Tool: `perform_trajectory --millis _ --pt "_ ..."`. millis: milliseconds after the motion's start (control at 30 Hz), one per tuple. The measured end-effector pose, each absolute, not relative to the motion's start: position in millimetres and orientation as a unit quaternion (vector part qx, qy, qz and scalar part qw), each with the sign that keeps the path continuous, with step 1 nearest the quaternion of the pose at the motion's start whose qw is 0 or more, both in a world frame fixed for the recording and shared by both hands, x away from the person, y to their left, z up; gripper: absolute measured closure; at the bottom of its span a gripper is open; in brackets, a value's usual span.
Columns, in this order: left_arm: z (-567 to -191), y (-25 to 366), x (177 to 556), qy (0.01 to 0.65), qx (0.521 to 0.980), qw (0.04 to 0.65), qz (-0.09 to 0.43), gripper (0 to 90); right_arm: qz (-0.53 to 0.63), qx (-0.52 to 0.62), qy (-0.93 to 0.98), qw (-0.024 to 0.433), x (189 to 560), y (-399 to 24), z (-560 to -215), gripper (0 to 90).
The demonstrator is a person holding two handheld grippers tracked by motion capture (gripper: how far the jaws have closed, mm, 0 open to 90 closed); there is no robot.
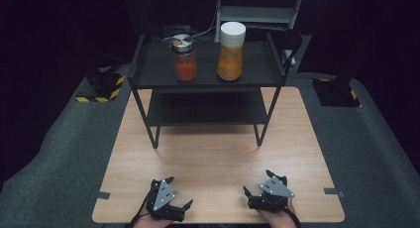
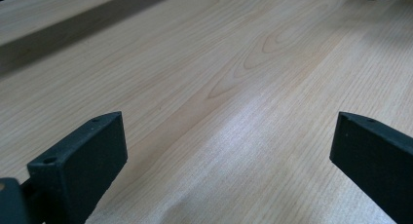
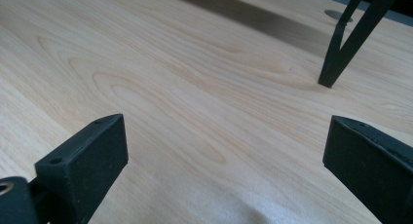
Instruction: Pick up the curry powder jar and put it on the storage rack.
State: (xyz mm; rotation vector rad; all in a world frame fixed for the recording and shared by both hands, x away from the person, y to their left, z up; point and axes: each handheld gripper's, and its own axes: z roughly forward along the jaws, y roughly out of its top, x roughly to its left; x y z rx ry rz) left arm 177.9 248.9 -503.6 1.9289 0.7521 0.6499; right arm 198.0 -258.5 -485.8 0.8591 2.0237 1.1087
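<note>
Two hand-held grippers rest at the near edge of the wooden desk [image 1: 218, 153], each with a hand behind it. The left gripper [image 1: 179, 194] sits toward the near-left corner, jaws spread wide with nothing between them; in the left gripper view [image 2: 229, 151] the two black jaws stand far apart over bare wood grain. The right gripper [image 1: 257, 183] sits toward the near-right corner, jaws likewise spread wide and empty; in the right gripper view [image 3: 224, 151] bare desk lies between them, and one black leg of the rack [image 3: 341, 53] meets the wood farther off. A black two-tier metal rack [image 1: 208, 79] stands at the far edge of the desk, well apart from both grippers. On its top shelf, two jars stand upright and just beside each other without touching: a glass jar with a metal lid [image 1: 184, 59], filled with a red-orange powder, toward the shelf's left, and a taller jar with a white lid [image 1: 231, 52], filled with an orange powder, toward its right. The lower shelf is in shadow. Both grippers are near the desk's front edge, apart from each other.
</note>
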Motion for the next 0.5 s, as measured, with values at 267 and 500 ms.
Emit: perform_trajectory --millis 267,500 --pt "-502.2 247.5 178.4 0.308 0.789 0.461 0.264 0.5 0.442 0.356 0.757 0.323 193.8 -269.4 -487.4 1.0" --pt "-501.5 249.7 180.3 0.314 0.788 0.463 0.257 0.7 0.438 0.354 0.758 0.328 192.6 -267.1 -487.5 0.7"
